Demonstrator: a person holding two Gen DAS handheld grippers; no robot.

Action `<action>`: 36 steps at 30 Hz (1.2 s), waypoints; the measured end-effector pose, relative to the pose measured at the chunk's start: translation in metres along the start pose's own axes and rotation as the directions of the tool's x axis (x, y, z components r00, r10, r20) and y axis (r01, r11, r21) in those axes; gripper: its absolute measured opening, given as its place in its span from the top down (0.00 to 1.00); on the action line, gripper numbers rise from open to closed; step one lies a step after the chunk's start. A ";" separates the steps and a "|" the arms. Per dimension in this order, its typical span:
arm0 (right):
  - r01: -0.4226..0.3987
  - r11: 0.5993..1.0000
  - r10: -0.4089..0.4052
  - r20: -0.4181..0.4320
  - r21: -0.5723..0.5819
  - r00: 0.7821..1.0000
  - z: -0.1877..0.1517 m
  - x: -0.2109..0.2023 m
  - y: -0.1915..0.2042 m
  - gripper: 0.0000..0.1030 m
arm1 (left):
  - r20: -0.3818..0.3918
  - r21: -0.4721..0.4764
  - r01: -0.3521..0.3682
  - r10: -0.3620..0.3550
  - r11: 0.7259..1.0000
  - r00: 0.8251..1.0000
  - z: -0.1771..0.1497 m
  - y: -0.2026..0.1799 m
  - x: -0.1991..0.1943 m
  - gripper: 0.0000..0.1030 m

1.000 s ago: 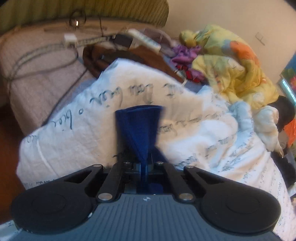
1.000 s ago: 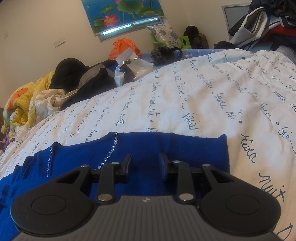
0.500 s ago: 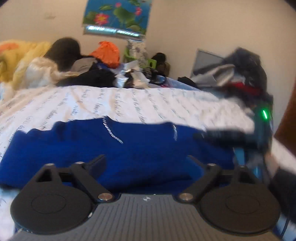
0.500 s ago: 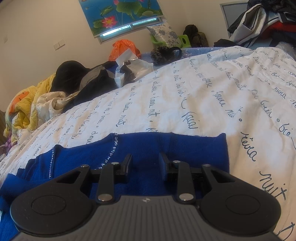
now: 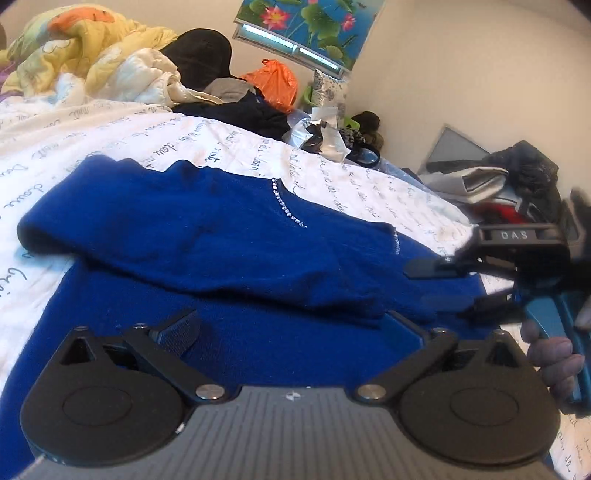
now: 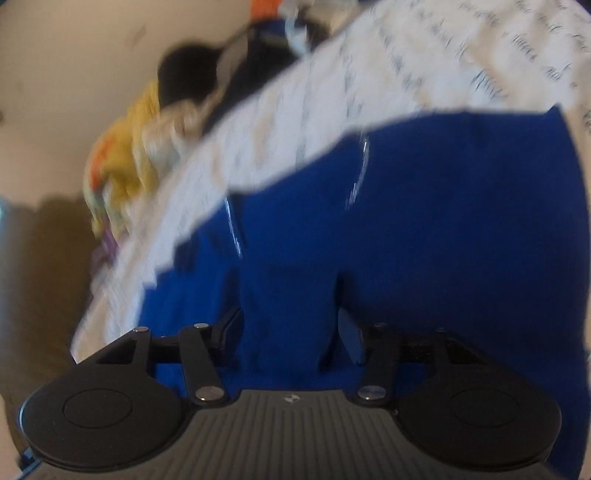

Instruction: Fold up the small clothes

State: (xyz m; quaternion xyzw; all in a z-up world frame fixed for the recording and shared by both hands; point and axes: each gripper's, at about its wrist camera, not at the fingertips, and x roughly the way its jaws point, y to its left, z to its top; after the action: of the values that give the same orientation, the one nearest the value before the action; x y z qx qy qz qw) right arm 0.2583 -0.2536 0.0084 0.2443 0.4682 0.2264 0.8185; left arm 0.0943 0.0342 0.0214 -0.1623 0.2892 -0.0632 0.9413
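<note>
**Blue top on the bed, one gripper spread wide, the other pinching a fold**

In the left wrist view we see the blue garment (image 5: 229,236) spread across the middle of the frame, lying on the white duvet with handwritten script (image 5: 122,136). A sleeve or side panel is folded over its body, running from centre left down toward lower right, and a short line of rhinestones (image 5: 290,210) glints near the neckline. Our left gripper (image 5: 295,325) sits at the bottom of the frame with its fingers spread far apart, nothing between them, just above the cloth.

At the right edge of that same view, the right gripper (image 5: 458,284) reaches in over the garment's edge, and the fingers of the right hand (image 5: 554,362) wrap its blue handle.

The right wrist view is motion-blurred. There we see the right gripper (image 6: 290,332) near the bottom centre, its fingers partly closed with a raised ridge of the blue garment (image 6: 443,229) pinched between them. The printed duvet (image 6: 406,62) fills the upper right of that frame.

Along the top of the left wrist view lie a yellow blanket (image 5: 85,40) at upper left, a black cap (image 5: 199,55), an orange bag (image 5: 277,81), and a lotus poster (image 5: 306,29) on the wall.
</note>
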 end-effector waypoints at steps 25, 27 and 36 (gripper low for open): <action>0.214 0.976 -0.218 0.112 0.040 0.970 0.035 -0.068 -0.081 0.93 | 0.017 -0.032 0.009 -0.008 0.999 1.000 -0.003 0.000 -0.004 0.00; 0.193 0.979 -0.200 0.113 0.066 0.973 0.023 -0.066 -0.091 0.93 | 0.015 -0.028 0.006 -0.005 1.000 1.000 -0.003 -0.001 -0.004 0.00; 0.237 0.966 -0.250 0.149 0.102 0.957 0.034 -0.077 -0.106 0.93 | 0.010 -0.016 -0.004 0.004 1.000 1.000 -0.004 -0.004 -0.004 0.00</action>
State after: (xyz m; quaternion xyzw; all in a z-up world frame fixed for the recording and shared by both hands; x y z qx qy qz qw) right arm 0.2675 -0.3884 0.0088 0.2358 0.4360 0.0839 0.8644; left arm 0.0885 0.0304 0.0222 -0.1695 0.2851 -0.0583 0.9416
